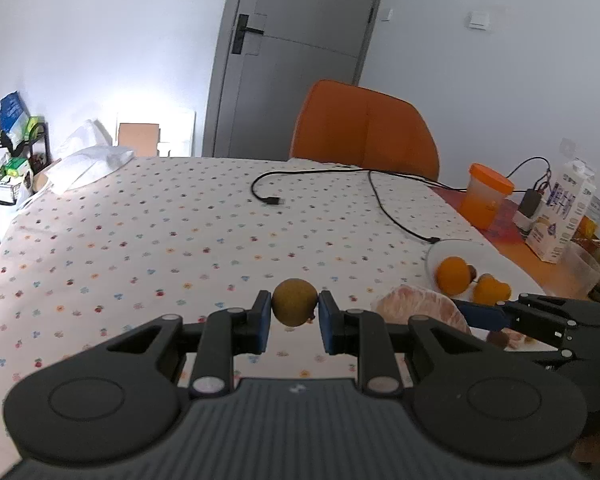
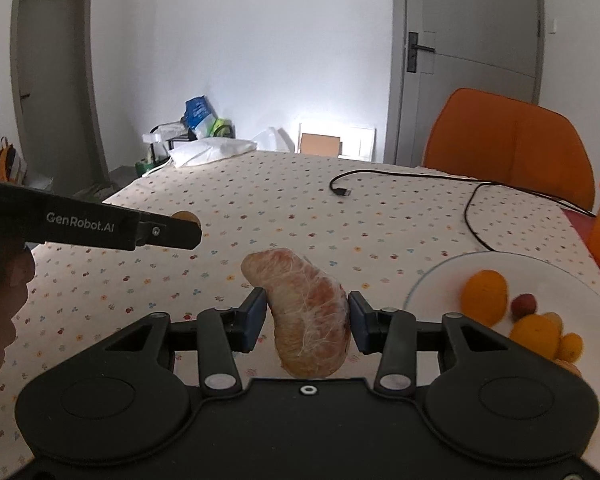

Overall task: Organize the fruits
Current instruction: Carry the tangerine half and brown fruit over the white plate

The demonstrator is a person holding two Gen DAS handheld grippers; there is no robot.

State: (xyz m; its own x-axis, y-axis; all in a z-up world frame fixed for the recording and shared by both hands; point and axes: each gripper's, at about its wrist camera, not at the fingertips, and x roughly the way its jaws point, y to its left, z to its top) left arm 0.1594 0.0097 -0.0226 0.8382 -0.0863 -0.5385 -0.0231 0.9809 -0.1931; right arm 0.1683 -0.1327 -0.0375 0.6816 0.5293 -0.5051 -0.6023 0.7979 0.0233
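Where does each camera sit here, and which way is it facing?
Left wrist: on the left gripper, facing across the table at the orange chair; its fingers clamp a small brown fruit; the right gripper enters at right.
Right wrist: on the right gripper, facing likewise; it clamps a peeled pomelo segment; the left gripper and a hand show at left.
Shared: floral tablecloth, black cable, glass fruit plate.

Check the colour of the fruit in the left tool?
Brownish-olive round fruit; left wrist view shows it best.
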